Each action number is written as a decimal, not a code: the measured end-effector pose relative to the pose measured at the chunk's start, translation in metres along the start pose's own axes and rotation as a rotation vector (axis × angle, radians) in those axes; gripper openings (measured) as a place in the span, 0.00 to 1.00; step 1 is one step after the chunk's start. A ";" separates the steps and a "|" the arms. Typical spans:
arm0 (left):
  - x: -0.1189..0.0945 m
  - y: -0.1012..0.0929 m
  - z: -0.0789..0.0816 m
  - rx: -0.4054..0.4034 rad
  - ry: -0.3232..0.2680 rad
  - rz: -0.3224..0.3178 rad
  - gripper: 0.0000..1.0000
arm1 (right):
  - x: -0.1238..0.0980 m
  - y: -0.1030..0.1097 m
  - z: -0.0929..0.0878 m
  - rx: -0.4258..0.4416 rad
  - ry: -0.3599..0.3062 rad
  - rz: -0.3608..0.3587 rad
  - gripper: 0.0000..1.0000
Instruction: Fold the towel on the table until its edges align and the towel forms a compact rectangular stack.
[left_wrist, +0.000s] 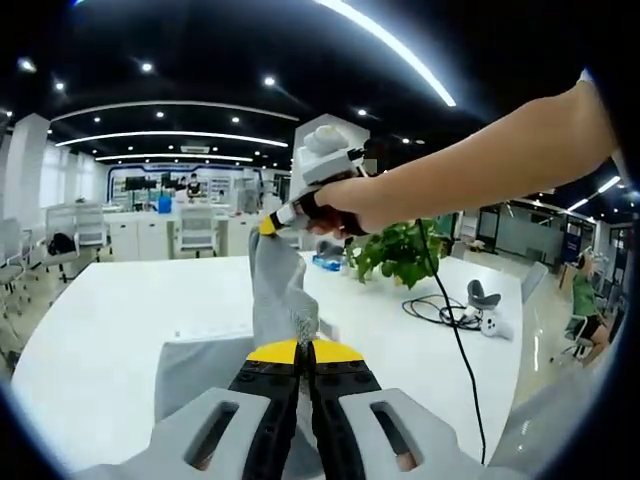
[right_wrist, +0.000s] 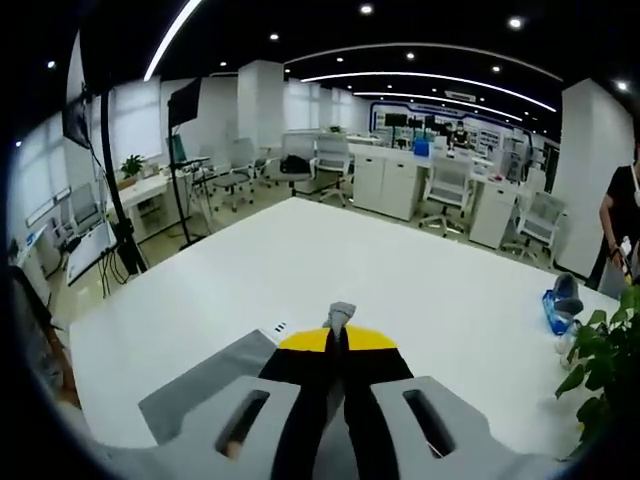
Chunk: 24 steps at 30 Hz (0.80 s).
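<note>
both grippers lift a grey towel (left_wrist: 280, 300) above the white table (left_wrist: 110, 320): the left gripper (left_wrist: 300, 350) pinches one edge, the right gripper (right_wrist: 338, 338) another corner, jaws pressed together, beside a potted plant (left_wrist: 400, 250).

Potted plant (left_wrist: 400, 252) on desk (left_wrist: 110, 320) w/ black cable (left_wrist: 440, 312); blue item (right_wrist: 560, 305) nr plant; office chairs (right_wrist: 445, 190) behind.
</note>
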<state>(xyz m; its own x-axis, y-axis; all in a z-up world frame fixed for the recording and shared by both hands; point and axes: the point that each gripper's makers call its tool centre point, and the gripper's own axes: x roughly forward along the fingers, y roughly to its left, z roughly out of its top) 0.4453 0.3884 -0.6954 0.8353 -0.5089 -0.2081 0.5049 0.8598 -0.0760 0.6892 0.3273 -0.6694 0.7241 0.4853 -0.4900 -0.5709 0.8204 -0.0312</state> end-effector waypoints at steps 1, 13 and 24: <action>0.000 0.002 -0.003 -0.002 0.004 0.003 0.02 | 0.003 0.002 -0.002 -0.002 0.003 0.006 0.01; -0.010 0.024 -0.031 -0.037 0.039 0.049 0.02 | 0.030 0.028 -0.014 -0.023 0.003 0.052 0.01; -0.022 0.041 -0.058 -0.060 0.069 0.093 0.02 | 0.056 0.055 -0.022 -0.064 0.012 0.094 0.01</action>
<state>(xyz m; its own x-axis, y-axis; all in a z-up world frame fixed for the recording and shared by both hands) 0.4356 0.4374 -0.7503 0.8600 -0.4244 -0.2834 0.4102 0.9052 -0.1109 0.6893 0.3929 -0.7177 0.6618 0.5548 -0.5042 -0.6596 0.7506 -0.0398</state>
